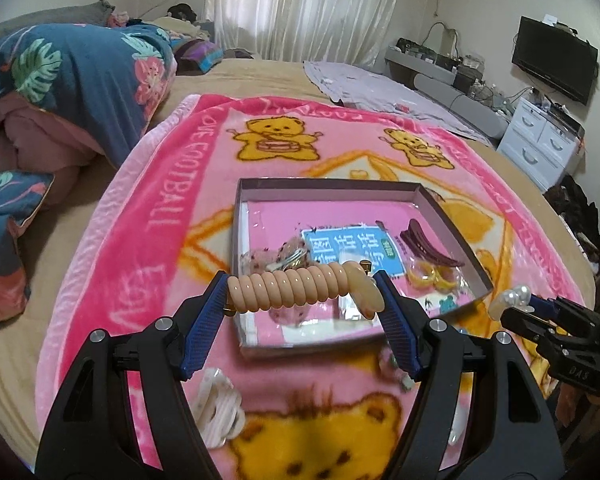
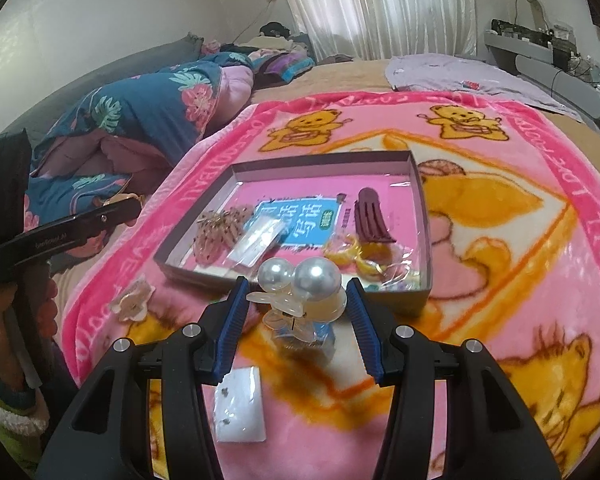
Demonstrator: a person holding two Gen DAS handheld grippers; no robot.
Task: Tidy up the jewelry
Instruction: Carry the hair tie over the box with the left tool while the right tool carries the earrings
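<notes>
On the pink bear blanket [image 1: 172, 216], the left gripper [image 1: 304, 292] has its jaws clamped on a peach spiral hair tie [image 1: 296, 286], held over the near edge of the shallow box [image 1: 324, 190], which sits at 12 o'clock from it. Inside the box lie a speckled claw clip [image 2: 218, 232] at 9 o'clock, a blue-labelled packet [image 2: 300, 220] in the middle, and a maroon hair clip [image 2: 370, 216] at 3 o'clock above yellow rings [image 2: 348, 256]. The right gripper [image 2: 296, 300] has its jaws clamped on a clear clip with 2 pearls [image 2: 300, 280], just short of the box's near wall. A white earring card [image 2: 240, 408] lies at 7 o'clock below it.
</notes>
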